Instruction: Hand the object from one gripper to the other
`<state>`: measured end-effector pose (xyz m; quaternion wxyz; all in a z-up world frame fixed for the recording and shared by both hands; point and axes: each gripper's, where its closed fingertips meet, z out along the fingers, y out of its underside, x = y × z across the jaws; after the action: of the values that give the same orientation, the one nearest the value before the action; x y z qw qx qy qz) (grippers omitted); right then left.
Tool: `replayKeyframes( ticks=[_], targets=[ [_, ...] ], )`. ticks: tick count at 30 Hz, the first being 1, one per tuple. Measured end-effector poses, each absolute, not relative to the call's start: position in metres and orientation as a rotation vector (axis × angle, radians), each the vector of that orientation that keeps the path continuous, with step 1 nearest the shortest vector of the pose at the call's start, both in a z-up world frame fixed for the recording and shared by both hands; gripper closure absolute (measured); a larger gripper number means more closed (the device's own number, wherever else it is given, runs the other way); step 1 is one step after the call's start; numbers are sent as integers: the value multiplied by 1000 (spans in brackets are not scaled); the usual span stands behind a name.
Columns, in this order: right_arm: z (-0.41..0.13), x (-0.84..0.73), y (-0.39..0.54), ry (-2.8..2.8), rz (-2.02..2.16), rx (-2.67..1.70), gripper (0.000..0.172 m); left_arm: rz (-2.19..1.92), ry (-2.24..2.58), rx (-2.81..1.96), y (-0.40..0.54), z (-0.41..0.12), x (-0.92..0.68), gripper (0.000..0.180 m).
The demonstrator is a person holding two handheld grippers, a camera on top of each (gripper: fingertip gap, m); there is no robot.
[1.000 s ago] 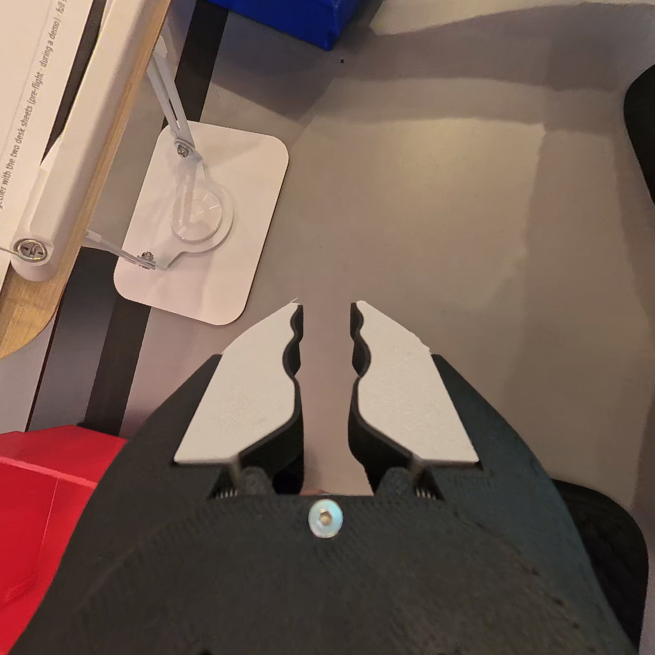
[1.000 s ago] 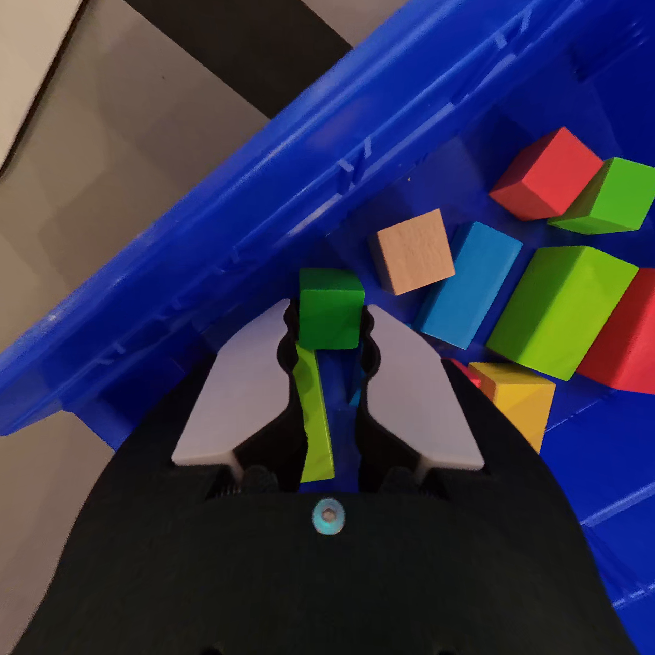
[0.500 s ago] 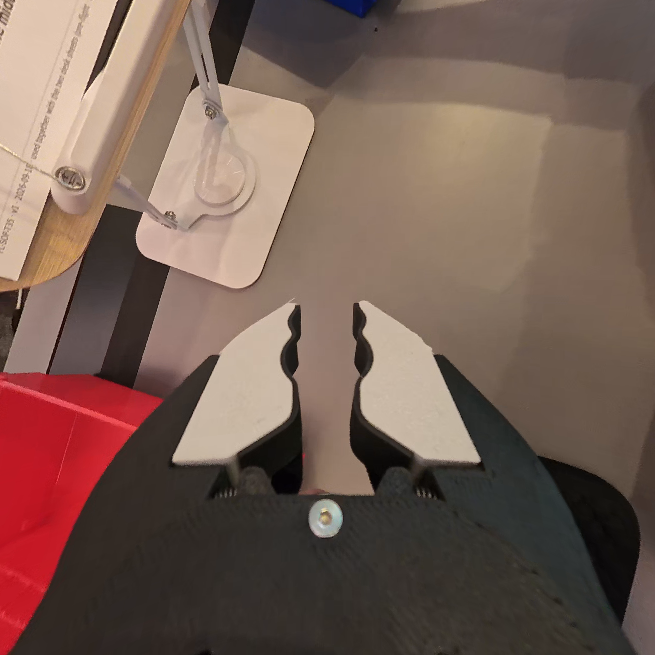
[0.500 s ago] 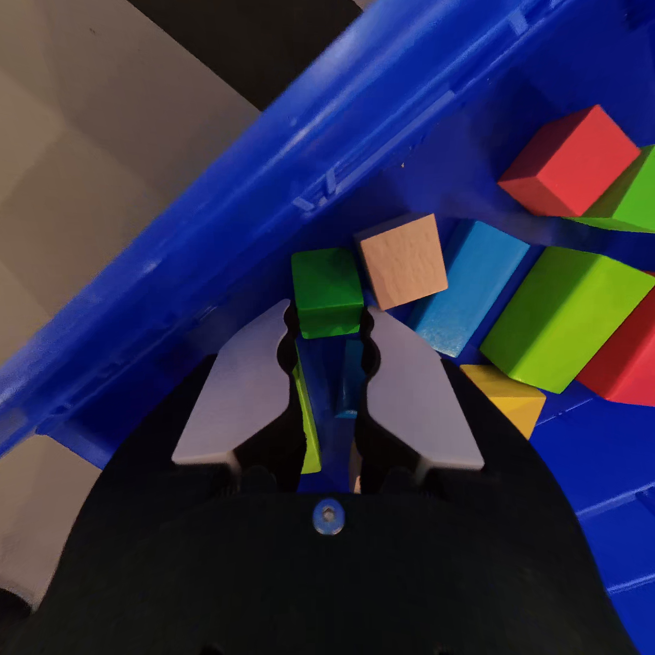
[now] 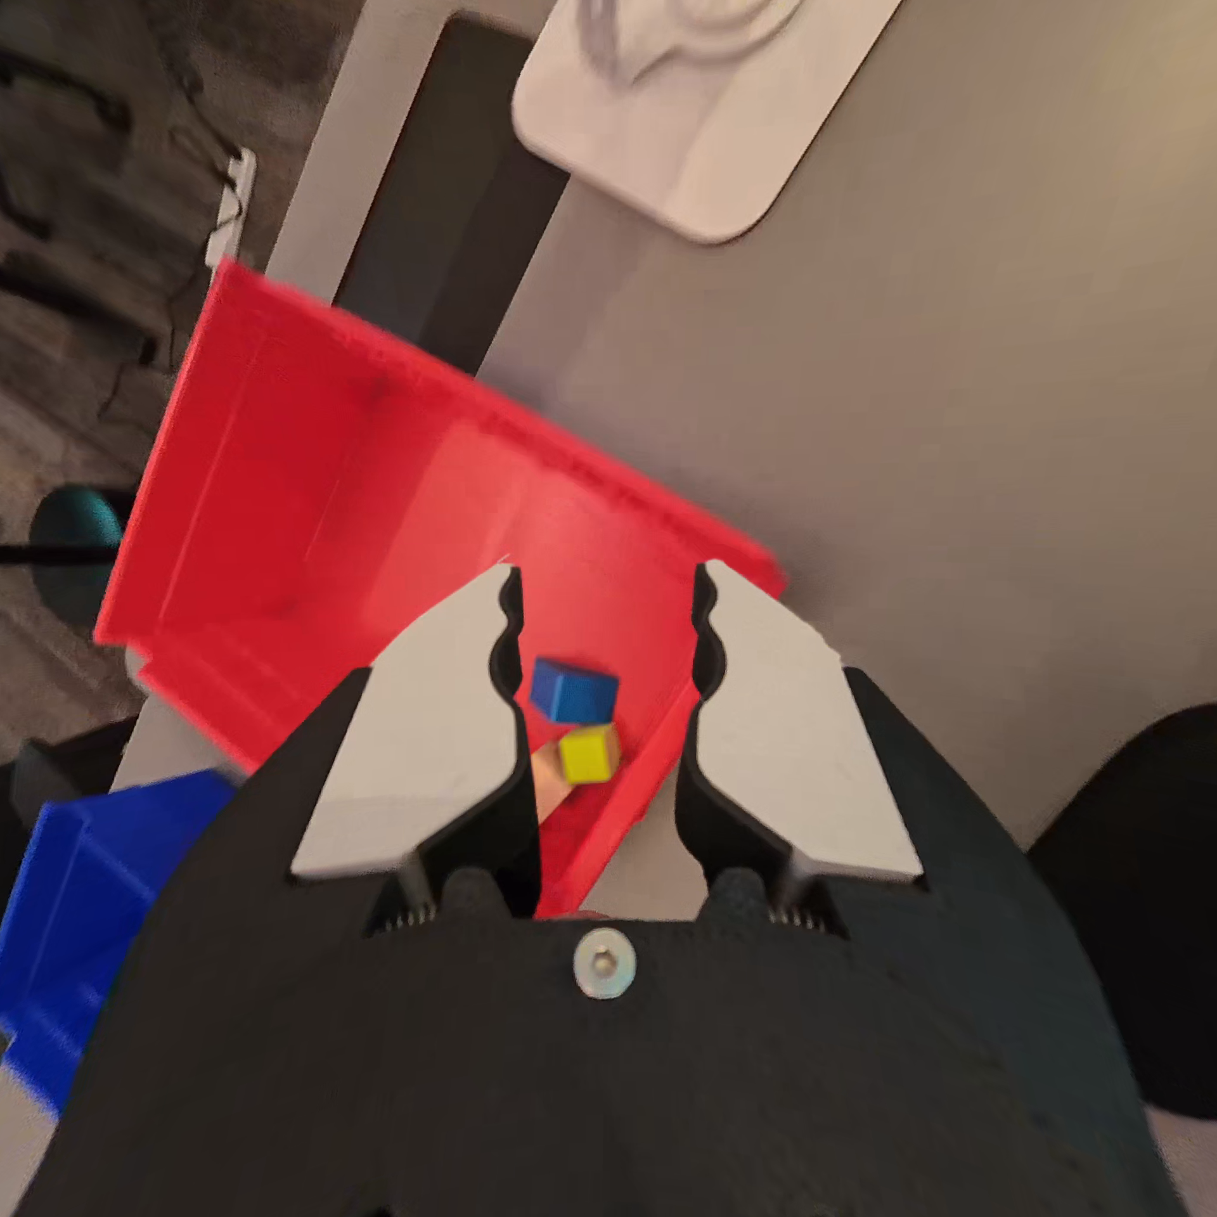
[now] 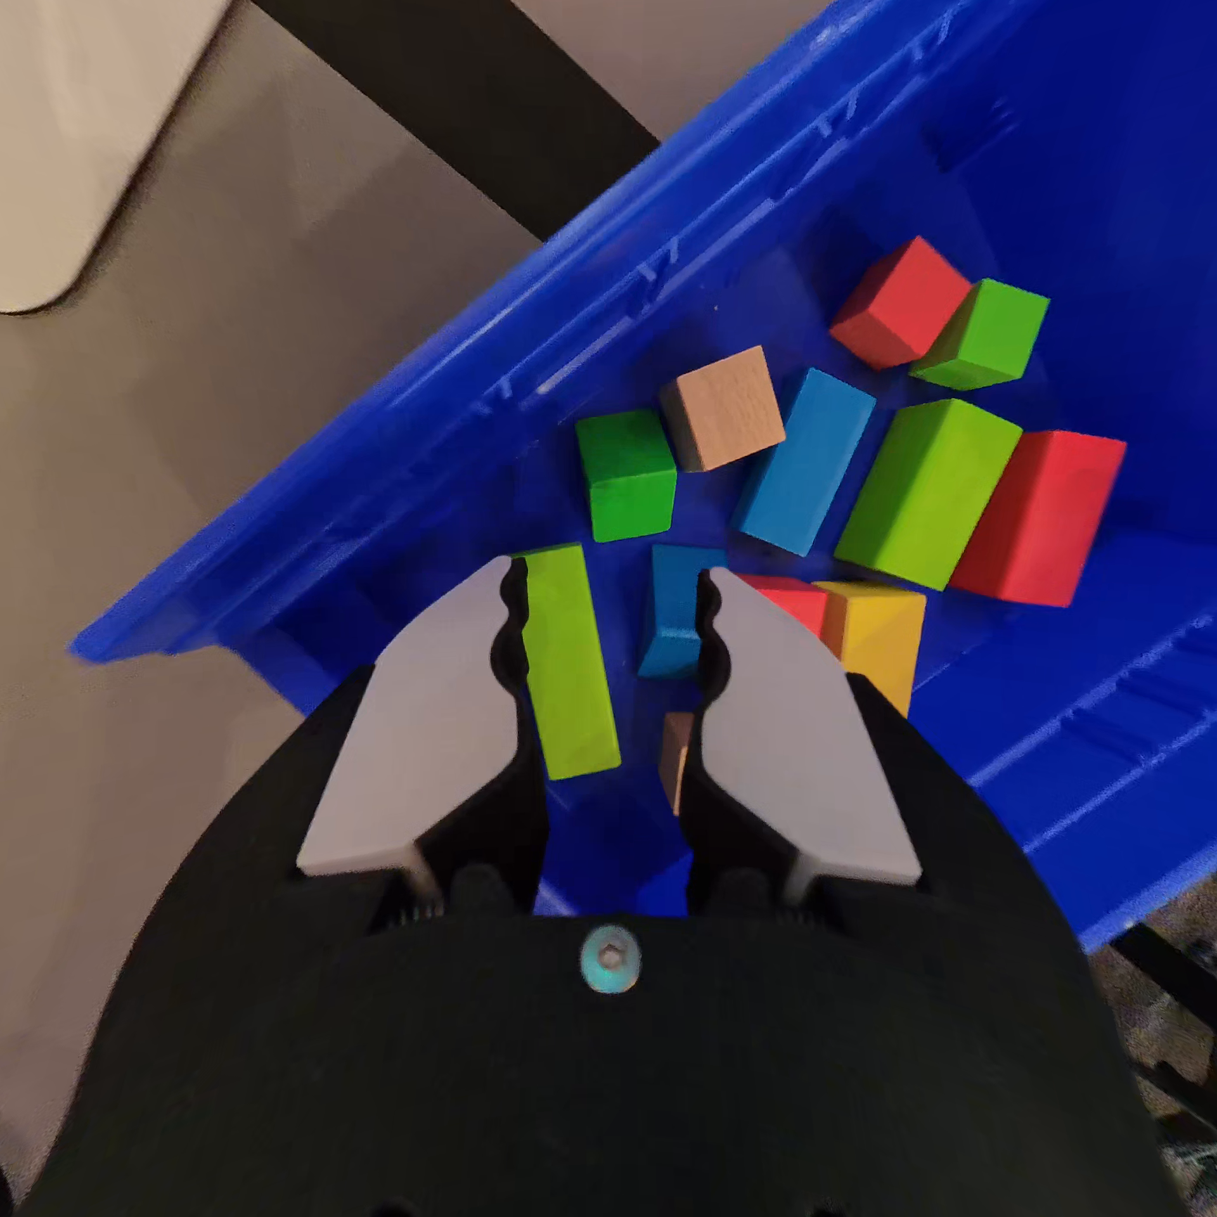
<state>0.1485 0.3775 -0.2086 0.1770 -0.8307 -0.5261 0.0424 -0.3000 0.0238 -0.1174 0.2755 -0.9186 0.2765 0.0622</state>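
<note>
1. While it hangs over the red bin [image 5: 316,461], the left gripper [image 5: 602,579] has its fingers spread and grips nothing; a blue cube [image 5: 574,691] and a yellow cube [image 5: 586,757] lie against the bin's wall near one corner.
2. Over the blue bin [image 6: 461,408], the right gripper [image 6: 609,579] is spread too, with bare space between its pads.
3. A lime-green block [image 6: 569,665] lies on the bin's floor along the left finger [image 6: 428,724], ungripped, beside a dark green cube [image 6: 629,474] near the bin's wall.
</note>
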Motion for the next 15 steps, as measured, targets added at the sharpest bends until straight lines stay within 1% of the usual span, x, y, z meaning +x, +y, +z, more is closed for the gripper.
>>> replayKeyframes(
  ticks=[3, 6, 10, 13, 15],
  targets=[
    [-193, 147, 362, -1478, 160, -2292, 125, 188, 774, -2549, 15, -140, -342, 133],
    [-183, 146, 348, -1481, 146, -2244, 127, 187, 792, -2691, 5, -174, -371, 132],
    [-174, 137, 328, -1516, 150, -2191, 129, 147, 527, -2926, -9, -210, -394, 129],
    [-169, 126, 318, -1548, 155, -2151, 130, -59, 309, -3005, -13, -228, -385, 123],
    [-166, 120, 314, -1565, 154, -2129, 130, -71, 213, -3081, -19, -240, -387, 119]
  ],
)
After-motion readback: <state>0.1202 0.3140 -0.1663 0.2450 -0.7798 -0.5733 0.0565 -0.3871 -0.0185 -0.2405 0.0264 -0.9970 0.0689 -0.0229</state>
